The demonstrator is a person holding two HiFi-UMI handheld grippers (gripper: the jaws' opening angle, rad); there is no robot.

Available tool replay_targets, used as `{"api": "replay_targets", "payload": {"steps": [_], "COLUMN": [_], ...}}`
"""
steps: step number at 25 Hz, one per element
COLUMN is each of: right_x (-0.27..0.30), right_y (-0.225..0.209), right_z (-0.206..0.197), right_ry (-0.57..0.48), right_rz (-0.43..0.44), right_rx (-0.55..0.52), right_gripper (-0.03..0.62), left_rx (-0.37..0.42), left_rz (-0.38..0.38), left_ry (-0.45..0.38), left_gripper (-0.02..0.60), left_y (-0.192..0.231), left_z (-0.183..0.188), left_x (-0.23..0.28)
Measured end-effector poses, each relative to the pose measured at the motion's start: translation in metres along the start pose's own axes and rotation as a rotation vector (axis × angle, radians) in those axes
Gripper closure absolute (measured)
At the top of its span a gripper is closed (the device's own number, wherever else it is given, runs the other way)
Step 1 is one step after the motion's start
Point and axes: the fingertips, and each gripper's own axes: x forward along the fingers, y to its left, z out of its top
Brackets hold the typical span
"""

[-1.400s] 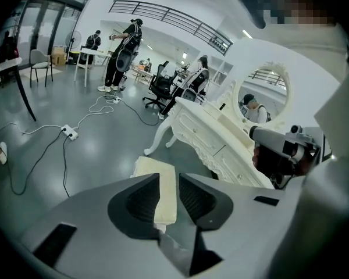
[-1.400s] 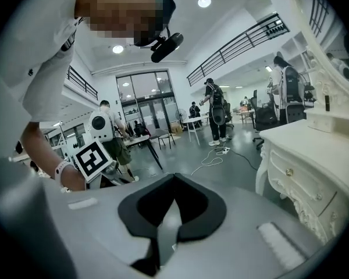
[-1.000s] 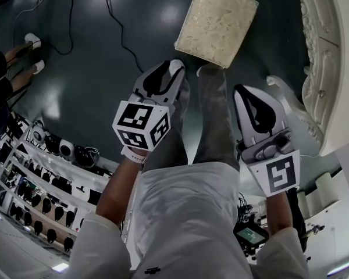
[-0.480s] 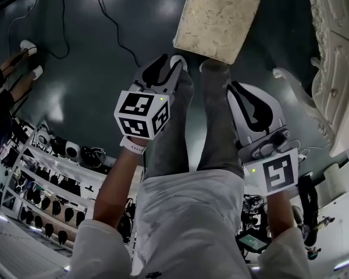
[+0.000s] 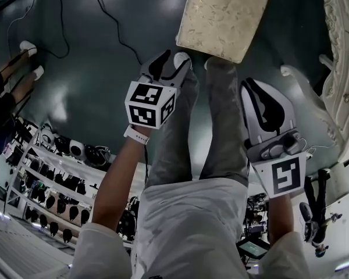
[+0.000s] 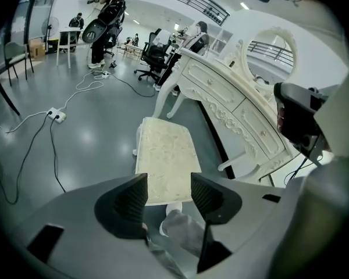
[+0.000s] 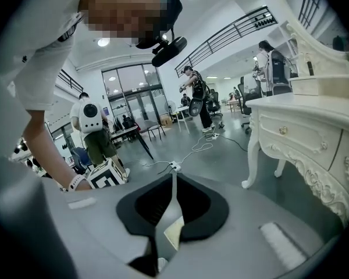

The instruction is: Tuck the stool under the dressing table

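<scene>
The stool (image 5: 224,17), with a cream patterned seat, stands on the dark floor just beyond the person's feet. The white carved dressing table (image 5: 343,68) is to its right, and the stool is outside it. My left gripper (image 5: 175,58) hangs left of the person's legs, short of the stool's near edge. In the left gripper view its jaws are opening around empty air (image 6: 168,188), with the stool (image 6: 166,156) and the dressing table (image 6: 232,103) beyond them. My right gripper (image 5: 253,89) hangs right of the legs. Its jaws look pressed together and empty (image 7: 173,179), beside the dressing table (image 7: 302,132).
Black cables (image 5: 113,22) run over the floor, and a power strip (image 6: 57,115) lies to the left. Another person's shoes (image 5: 29,45) show at the left edge. Shelves of small items (image 5: 52,173) stand behind me. Office chairs and people (image 6: 157,54) are far back.
Both grippers have sunk lower beside the person's legs. The stool and the dressing table have slid up and to the right in the head view.
</scene>
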Motion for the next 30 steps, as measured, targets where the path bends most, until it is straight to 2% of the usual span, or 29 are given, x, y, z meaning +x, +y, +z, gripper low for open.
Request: {"api": "replay_targets", "payload": {"steps": [8,13,22,30], "right_x": [0.007,0.009,0.011,0.014], "right_y": [-0.007,-0.017,-0.028,-0.035], "right_z": [-0.025,-0.041,-0.056,-0.069], "right_ry": [0.018,0.020,0.021,0.038], "right_rz": [0.003,-0.008,-0.020,-0.010], "right_rx": [0.021,0.039,0.062,0.073], "right_gripper": [0.559,0.559,0.559,0.559], "left_rx": [-0.025,-0.018,-0.009,-0.017], "left_rz": [-0.001,0.003,-0.039,-0.040], "left_ry": [0.020,0.071,0.107,0.131], "left_gripper": [0.348,0.312,0.281,0.262], "left_y": [0.020,0.035,0.046,0.065], "left_z": [-0.020,-0.039,-0.052,-0.062], "left_x": [0.034,0.063,0.099,0.127]}}
